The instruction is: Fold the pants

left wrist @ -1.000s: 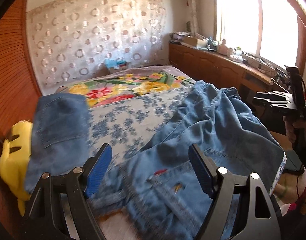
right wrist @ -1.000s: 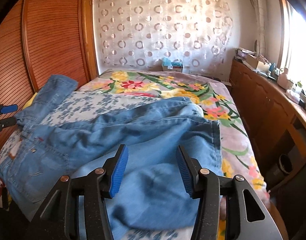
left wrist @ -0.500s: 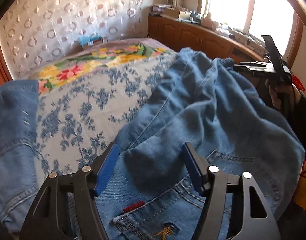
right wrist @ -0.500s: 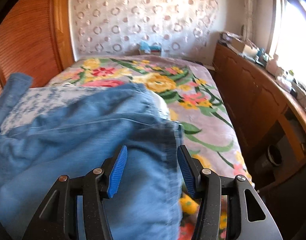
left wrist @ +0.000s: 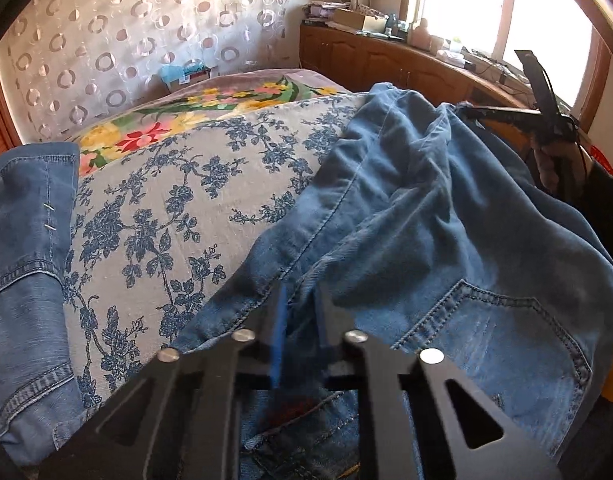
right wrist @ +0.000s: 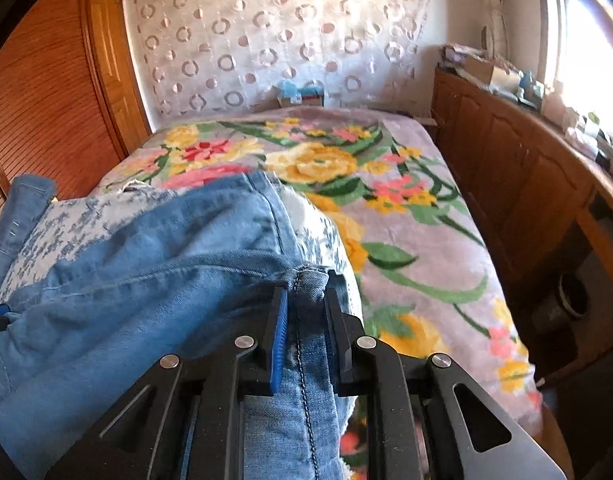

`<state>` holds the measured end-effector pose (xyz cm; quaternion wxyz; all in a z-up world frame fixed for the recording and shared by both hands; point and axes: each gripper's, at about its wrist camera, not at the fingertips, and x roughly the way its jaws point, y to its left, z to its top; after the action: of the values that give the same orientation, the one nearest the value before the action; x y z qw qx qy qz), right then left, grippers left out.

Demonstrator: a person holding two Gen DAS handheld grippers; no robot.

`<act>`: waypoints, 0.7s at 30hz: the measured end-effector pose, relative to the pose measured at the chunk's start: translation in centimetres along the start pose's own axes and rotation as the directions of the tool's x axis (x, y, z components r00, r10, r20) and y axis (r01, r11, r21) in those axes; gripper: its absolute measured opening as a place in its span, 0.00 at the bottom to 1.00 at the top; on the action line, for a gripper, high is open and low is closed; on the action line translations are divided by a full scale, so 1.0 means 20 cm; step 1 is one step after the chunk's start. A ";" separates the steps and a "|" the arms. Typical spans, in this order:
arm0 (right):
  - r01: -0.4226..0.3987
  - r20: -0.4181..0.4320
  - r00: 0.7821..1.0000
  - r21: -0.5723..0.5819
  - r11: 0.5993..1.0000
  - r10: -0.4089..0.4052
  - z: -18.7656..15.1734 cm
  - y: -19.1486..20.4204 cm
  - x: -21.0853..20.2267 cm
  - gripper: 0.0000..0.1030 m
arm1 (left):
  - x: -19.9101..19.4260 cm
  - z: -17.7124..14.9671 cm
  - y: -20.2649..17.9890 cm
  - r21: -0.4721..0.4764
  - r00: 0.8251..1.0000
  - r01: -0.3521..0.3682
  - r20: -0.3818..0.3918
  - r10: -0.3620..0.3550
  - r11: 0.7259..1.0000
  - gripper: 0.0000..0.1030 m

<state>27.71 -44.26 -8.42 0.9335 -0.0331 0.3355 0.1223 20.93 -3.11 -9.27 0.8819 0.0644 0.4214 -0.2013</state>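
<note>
Right wrist view: right gripper had just closed on the pants' hem; left gripper had just clamped the crotch; legs ran lengthwise between.

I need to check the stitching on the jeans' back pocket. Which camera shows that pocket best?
The left wrist view: the back pocket lies flat and unobstructed on the jeans, stitching sharp. The right wrist view shows only leg fabric and a hem, no pocket.

Both grippers — left gripper, right gripper — have black angular frames, silver screws and blue-padded jaws.
</note>
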 end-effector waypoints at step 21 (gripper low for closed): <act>0.087 0.109 0.991 -0.136 0.987 -0.073 0.31 0.26 0.19 0.13 | -0.15 0.02 0.20 -0.147 0.985 -0.100 0.126 0.119 0.984 0.03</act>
<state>33.03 -37.65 -5.94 0.9492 -0.1056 0.2753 0.1095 21.09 1.33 -6.89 0.9204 0.0119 0.3700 -0.1261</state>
